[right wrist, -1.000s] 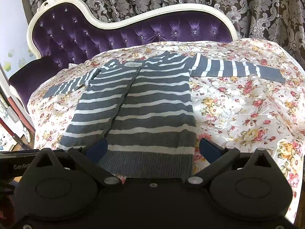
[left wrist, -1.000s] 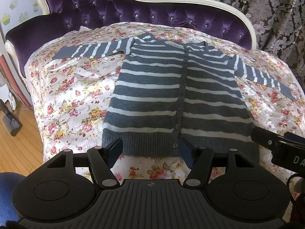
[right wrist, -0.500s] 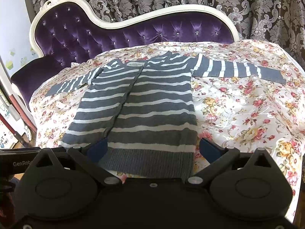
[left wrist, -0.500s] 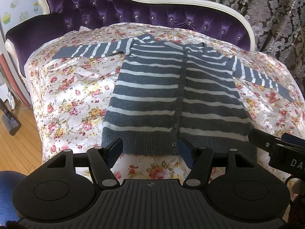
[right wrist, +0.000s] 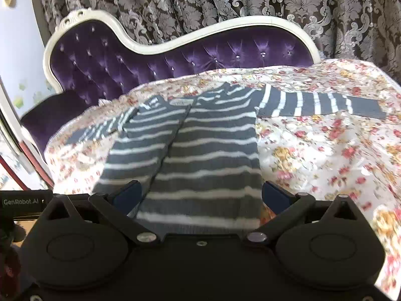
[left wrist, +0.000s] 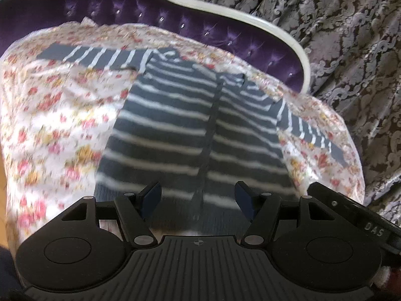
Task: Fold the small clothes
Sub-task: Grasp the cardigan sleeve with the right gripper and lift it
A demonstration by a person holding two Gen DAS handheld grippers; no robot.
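A small grey cardigan with white stripes point(left wrist: 190, 135) lies flat, buttoned, on a floral cover point(left wrist: 55, 130), both sleeves spread out to the sides. It also shows in the right wrist view point(right wrist: 208, 155). My left gripper point(left wrist: 198, 197) is open and empty, hovering over the hem near the button strip. My right gripper point(right wrist: 200, 195) is open and empty over the hem's right half. The right gripper's body point(left wrist: 351, 213) shows at the lower right of the left wrist view. Both views are blurred by motion.
The cover lies on a purple tufted sofa with a white frame point(right wrist: 175, 55). Patterned dark curtains point(right wrist: 225, 2) hang behind. Wooden floor point(left wrist: 3, 175) shows at the left edge. The cover drops off at the near and side edges.
Both grippers have moved forward over the cardigan's hem, which now lies between the open fingers. The left view has swung and tilted. The cardigan has not moved.
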